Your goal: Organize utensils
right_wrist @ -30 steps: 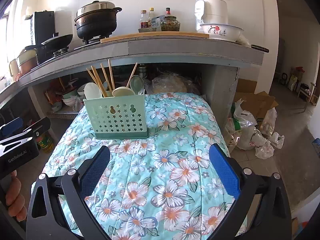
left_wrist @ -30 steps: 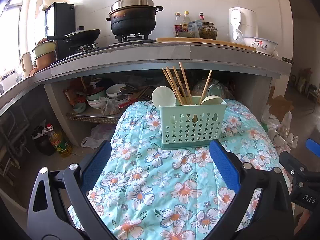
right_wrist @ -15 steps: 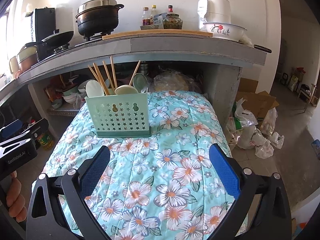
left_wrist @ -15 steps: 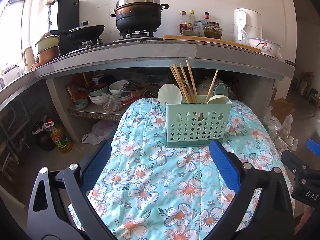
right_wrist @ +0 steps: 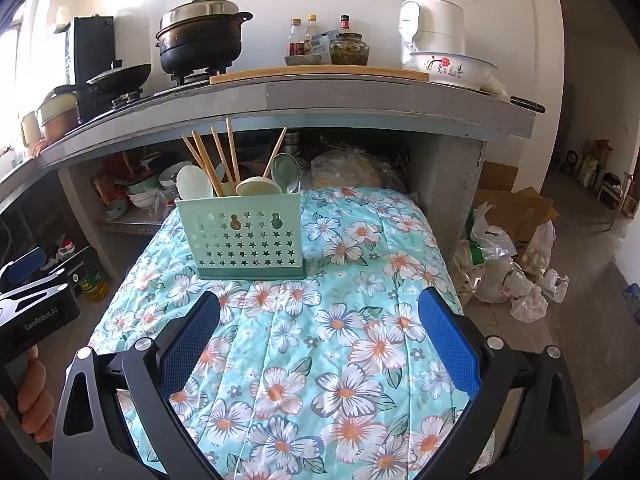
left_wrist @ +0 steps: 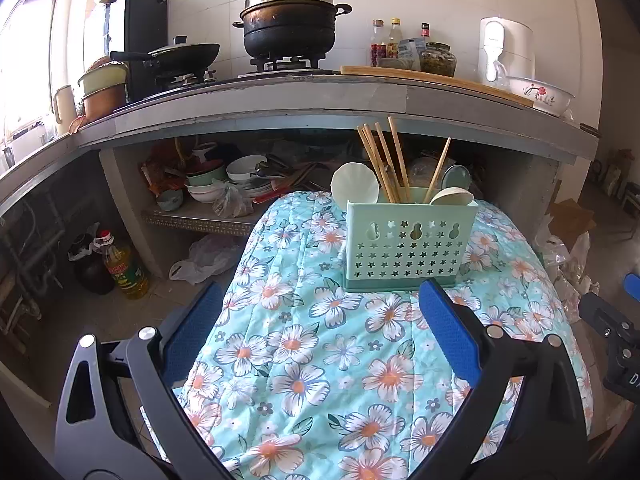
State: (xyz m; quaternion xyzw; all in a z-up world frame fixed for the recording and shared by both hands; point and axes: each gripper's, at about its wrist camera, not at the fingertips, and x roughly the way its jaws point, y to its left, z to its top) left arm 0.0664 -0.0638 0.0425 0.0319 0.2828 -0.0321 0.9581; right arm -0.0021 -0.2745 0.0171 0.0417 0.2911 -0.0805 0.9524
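Note:
A pale green utensil holder with star-shaped holes stands upright on the floral quilted table cover. Wooden chopsticks and several spoons stick out of its top. My left gripper is open and empty, hanging over the cover short of the holder. My right gripper is open and empty too, with the holder ahead and to its left. The left gripper's body and a hand show at the right view's left edge.
A grey counter spans behind the table, bearing a black pot, a pan, bottles, a white appliance and a flowered basin. Bowls crowd the shelf beneath. An oil bottle and plastic bags sit on the floor.
Both grippers have drawn back and shifted a little; the holder looks smaller and farther away in both views. Both stay open and empty. The holder has not moved.

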